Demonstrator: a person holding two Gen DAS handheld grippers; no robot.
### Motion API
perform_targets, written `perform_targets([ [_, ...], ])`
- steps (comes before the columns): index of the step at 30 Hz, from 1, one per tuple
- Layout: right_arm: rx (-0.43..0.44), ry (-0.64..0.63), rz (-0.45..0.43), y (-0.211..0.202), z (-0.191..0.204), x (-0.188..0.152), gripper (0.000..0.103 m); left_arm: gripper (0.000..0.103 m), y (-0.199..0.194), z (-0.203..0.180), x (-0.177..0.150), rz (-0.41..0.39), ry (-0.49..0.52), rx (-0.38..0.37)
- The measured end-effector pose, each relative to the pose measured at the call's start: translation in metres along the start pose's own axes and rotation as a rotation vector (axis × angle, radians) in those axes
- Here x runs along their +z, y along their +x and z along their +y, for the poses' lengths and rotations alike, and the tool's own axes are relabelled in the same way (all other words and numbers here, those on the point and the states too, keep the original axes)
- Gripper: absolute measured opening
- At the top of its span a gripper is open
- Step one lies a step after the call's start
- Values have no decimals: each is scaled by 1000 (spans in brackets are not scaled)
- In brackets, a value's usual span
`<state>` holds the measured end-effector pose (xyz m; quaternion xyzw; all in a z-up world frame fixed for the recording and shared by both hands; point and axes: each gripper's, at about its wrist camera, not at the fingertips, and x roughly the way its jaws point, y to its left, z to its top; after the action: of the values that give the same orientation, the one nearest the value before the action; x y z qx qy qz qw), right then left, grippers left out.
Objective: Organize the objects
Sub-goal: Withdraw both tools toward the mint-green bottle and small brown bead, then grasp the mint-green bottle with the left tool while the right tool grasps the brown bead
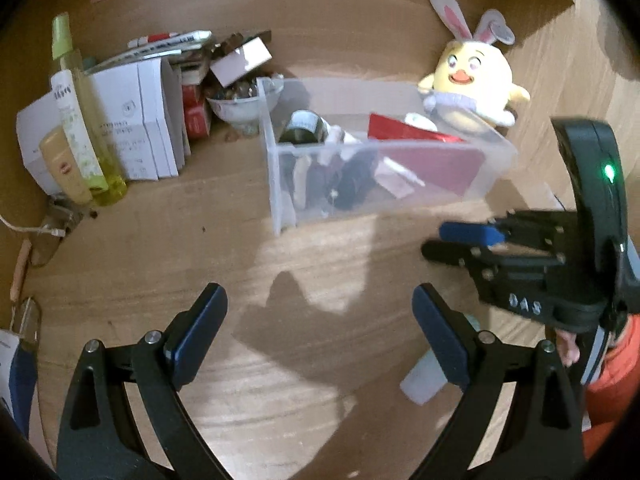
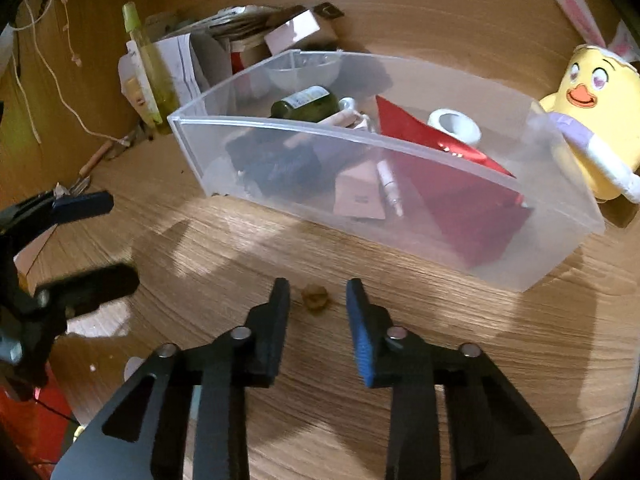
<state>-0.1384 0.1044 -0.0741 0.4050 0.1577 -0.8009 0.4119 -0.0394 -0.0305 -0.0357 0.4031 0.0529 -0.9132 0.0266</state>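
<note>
A clear plastic bin [image 1: 276, 184] [image 2: 320, 131] stands mid-table. It holds a dark green bottle [image 2: 308, 105], a red packet [image 2: 472, 216], a white tape roll [image 2: 456, 124], a pen [image 2: 390, 186] and a dark pouch. A yellow chick plush with rabbit ears [image 1: 472, 76] [image 2: 592, 120] sits just behind its right end. My left gripper [image 1: 320, 300] [image 2: 94, 240] hangs wide open over bare wood in front of the bin. My right gripper [image 2: 318, 292] [image 1: 448, 242] has a narrow gap between its pads. A small brown lump [image 2: 316, 300] lies on the table at its tips, not pinched.
White boxes [image 1: 132, 120], a yellow-green spray bottle [image 1: 80, 112], a tube and a bowl [image 1: 240, 108] crowd the back left corner. A white cable [image 1: 28, 232] trails at the left edge. A small white bottle [image 1: 420, 380] lies by my left gripper's right finger.
</note>
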Motion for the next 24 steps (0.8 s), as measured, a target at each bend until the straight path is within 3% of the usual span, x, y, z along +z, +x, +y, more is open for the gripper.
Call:
perform_targets([
  [3, -6, -13, 8, 2, 3, 2, 12, 95, 1, -5, -6, 17, 14, -21],
  [16, -12, 53, -59, -26, -7, -2, 12, 94, 11, -43, -30, 87, 140, -106],
  [21, -21, 71, -95, -43, -10, -6, 12, 70, 15, -57, -32, 76, 205, -105],
  [24, -23, 80, -113, -52, -12, -9, 12, 45, 14, -61, -32, 61, 223, -114],
])
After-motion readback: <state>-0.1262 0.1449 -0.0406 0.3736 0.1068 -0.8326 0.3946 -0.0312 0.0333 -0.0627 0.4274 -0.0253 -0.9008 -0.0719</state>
